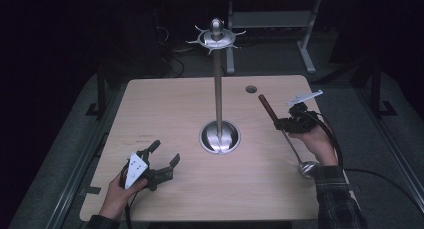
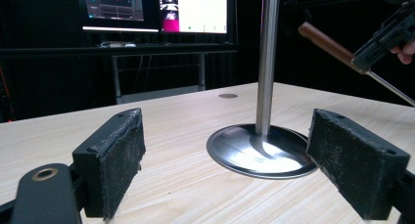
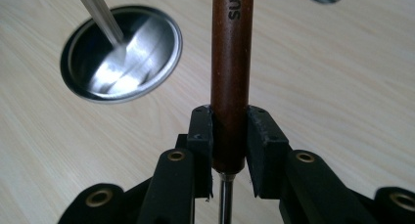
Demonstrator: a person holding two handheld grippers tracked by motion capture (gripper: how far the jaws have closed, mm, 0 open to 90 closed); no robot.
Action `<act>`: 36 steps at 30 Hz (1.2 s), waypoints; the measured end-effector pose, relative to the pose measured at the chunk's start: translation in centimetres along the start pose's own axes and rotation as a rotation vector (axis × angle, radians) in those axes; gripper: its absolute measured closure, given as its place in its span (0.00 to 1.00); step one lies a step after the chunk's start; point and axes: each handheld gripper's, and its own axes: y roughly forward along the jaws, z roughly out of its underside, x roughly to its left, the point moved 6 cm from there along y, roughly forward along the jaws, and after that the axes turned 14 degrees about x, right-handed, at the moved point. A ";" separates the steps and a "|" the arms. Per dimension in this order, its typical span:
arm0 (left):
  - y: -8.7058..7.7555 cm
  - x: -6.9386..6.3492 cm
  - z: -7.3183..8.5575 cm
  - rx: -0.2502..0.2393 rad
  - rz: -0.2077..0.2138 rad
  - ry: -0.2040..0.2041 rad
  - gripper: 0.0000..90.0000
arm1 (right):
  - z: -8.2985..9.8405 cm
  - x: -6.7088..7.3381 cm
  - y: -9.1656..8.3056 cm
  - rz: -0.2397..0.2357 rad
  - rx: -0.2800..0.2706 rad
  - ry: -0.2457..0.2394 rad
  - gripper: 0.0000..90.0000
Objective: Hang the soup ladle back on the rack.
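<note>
Nearest to us, our left tool (image 1: 159,158) rested low on the worktop (image 1: 165,104), its jaws spread wide with nothing between them. We judged it was parked there to stay clear of the work on the other side.

On our right, the right tool (image 1: 282,123) was clenched on the ladle (image 1: 285,134), the pads (image 3: 260,136) pressing the brown wooden handle from both sides. The bowl of the ladle hung down near our right wrist and the handle pointed up and away, so the whole thing was held off the worktop, tilted. We took this grip on the handle as a way to keep the far end free, probably for hanging it.

Beyond both tools stood the rack (image 1: 218,89), a steel pole rising from a round base (image 2: 262,153) set in the middle of the worktop. At its top sat a ring of hooks (image 1: 216,39), all bare. The ladle was well apart from those hooks and lower than them, so hanging was not yet done.

Farthest off, a small round hole (image 1: 251,89) marked the back of the worktop.
</note>
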 end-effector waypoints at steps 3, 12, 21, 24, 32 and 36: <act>0.0 0.0 0.0 0.000 0.000 -0.001 0.15 | -0.1 0.0 -0.7 -0.015 -0.053 -0.002 0.82; 0.0 0.0 0.0 0.000 0.000 -0.001 0.15 | -0.3 0.4 -2.8 -0.042 -0.167 -0.014 0.82; 0.0 0.0 0.0 0.001 0.000 -0.003 0.15 | -0.7 1.0 -4.7 -0.091 -0.287 -0.032 0.82; 0.0 0.0 0.0 0.001 0.000 -0.004 0.15 | -0.8 1.3 -5.2 -0.113 -0.324 -0.039 0.82; 0.0 0.0 0.0 0.002 0.001 -0.005 0.15 | -1.1 1.7 -6.0 -0.154 -0.390 -0.050 0.82; 0.0 0.0 0.0 0.001 0.000 -0.004 0.15 | -1.3 2.0 -6.4 -0.169 -0.419 -0.054 0.82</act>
